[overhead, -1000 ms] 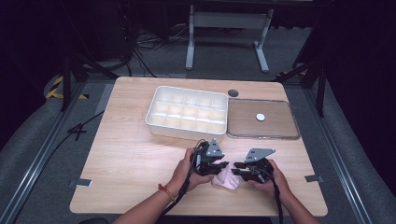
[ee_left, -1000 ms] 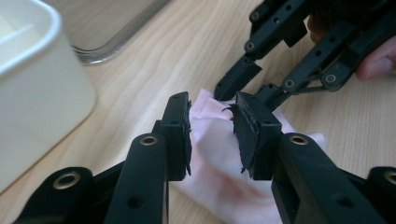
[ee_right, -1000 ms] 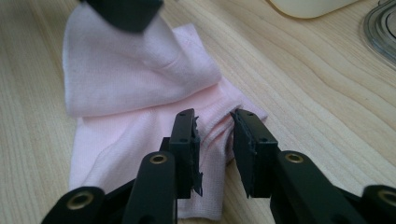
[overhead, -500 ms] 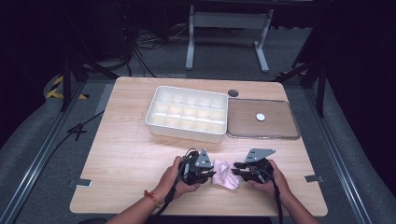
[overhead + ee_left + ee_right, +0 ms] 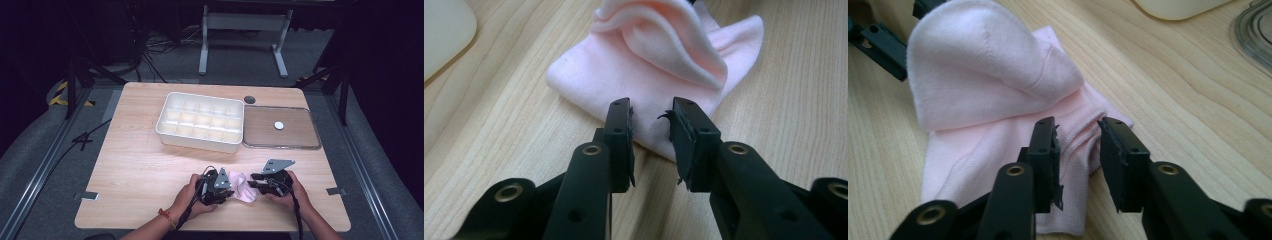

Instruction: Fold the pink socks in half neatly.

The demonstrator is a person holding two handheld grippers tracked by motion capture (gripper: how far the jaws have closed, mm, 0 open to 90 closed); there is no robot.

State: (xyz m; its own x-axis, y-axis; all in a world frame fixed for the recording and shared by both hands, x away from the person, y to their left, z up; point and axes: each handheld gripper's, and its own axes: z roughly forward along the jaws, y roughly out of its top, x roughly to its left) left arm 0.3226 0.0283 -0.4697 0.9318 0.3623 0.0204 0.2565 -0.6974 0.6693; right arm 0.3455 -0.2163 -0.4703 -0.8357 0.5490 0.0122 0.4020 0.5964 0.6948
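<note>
A pink sock (image 5: 241, 185) lies bunched on the wooden table (image 5: 140, 170) near its front edge, between my two grippers. My left gripper (image 5: 223, 186) points at it from the left. In the left gripper view, the left gripper (image 5: 651, 117) has its jaws a little apart, with the sock's (image 5: 659, 65) flat edge just beyond the tips. My right gripper (image 5: 256, 184) points at it from the right. In the right gripper view, the right gripper (image 5: 1078, 137) is open and its jaws straddle the ribbed cuff of the sock (image 5: 988, 80).
A white compartment tray (image 5: 200, 122) stands at the middle back of the table. A clear lid (image 5: 295, 135) with a white knob lies to its right. A dark round grommet (image 5: 249, 99) sits behind them. The left half of the table is bare wood.
My left gripper has dropped toward the front edge and turned to face the sock from its left side. The right gripper has stayed in place.
</note>
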